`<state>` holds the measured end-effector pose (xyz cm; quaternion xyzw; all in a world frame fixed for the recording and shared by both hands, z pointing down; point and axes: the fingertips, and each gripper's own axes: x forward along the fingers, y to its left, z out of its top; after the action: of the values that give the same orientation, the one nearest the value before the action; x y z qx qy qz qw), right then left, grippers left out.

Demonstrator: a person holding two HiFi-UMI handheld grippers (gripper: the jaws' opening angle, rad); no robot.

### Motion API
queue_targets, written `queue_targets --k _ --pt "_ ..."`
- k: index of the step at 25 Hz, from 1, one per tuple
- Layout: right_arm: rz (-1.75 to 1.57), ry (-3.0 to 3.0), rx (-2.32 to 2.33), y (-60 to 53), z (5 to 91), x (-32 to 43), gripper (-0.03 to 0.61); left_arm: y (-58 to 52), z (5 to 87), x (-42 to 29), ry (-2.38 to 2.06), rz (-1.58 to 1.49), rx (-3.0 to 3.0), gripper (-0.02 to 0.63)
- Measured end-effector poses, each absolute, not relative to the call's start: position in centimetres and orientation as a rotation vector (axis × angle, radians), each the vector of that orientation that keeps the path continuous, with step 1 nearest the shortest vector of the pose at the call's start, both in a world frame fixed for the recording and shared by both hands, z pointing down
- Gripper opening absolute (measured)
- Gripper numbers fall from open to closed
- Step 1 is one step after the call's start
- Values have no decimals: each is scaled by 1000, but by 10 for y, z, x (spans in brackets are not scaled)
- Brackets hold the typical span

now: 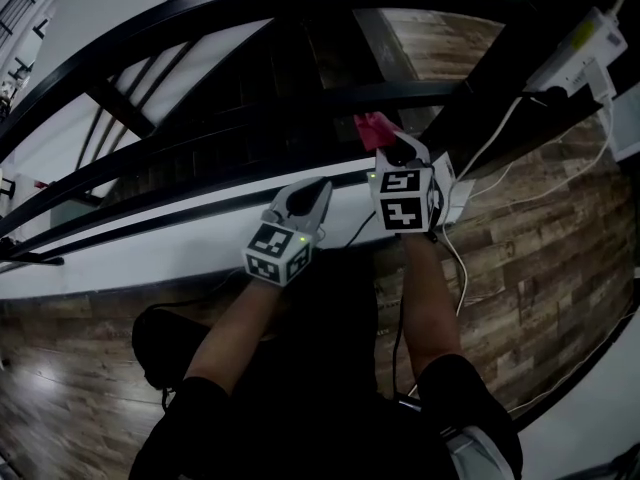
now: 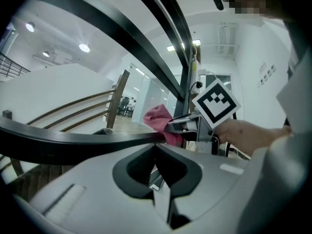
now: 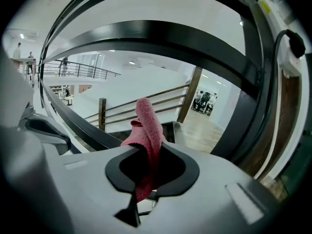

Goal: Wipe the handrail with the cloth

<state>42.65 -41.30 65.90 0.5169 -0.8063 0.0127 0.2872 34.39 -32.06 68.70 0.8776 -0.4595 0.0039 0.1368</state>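
The black handrail [image 1: 250,13] curves across the top, with thinner black rails [image 1: 200,143] below it. A pink cloth [image 1: 371,128] sticks up from my right gripper [image 1: 385,140], which is shut on it just below a lower rail. In the right gripper view the cloth [image 3: 146,123] stands folded between the jaws of the right gripper [image 3: 146,147], under the wide handrail [image 3: 146,38]. My left gripper [image 1: 322,192] is shut and holds nothing, a little left of the right one. In the left gripper view the left gripper [image 2: 157,147] points at a dark rail [image 2: 73,140], with the cloth [image 2: 158,117] beyond.
A white power strip [image 1: 585,43] with plugs lies at the upper right, and white cables [image 1: 458,258] trail down over the wooden floor [image 1: 540,258]. A white ledge [image 1: 150,243] runs under the rails. A dark object [image 1: 160,343] sits on the floor by my left arm.
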Motion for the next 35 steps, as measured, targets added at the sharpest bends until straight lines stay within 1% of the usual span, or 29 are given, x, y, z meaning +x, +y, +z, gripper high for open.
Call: queue_targets --k 17,27,35 --pt "43 -2207 1218 -388 667 363 37 -315 689 291 -1443 -12 2500 0" --pt "44 -2268 1116 -366 666 313 37 -299 689 239 -1543 -2 2453 0" --pt "-52 -2313 1003 -341 666 259 37 -283 693 185 -1665 -16 2381 0"
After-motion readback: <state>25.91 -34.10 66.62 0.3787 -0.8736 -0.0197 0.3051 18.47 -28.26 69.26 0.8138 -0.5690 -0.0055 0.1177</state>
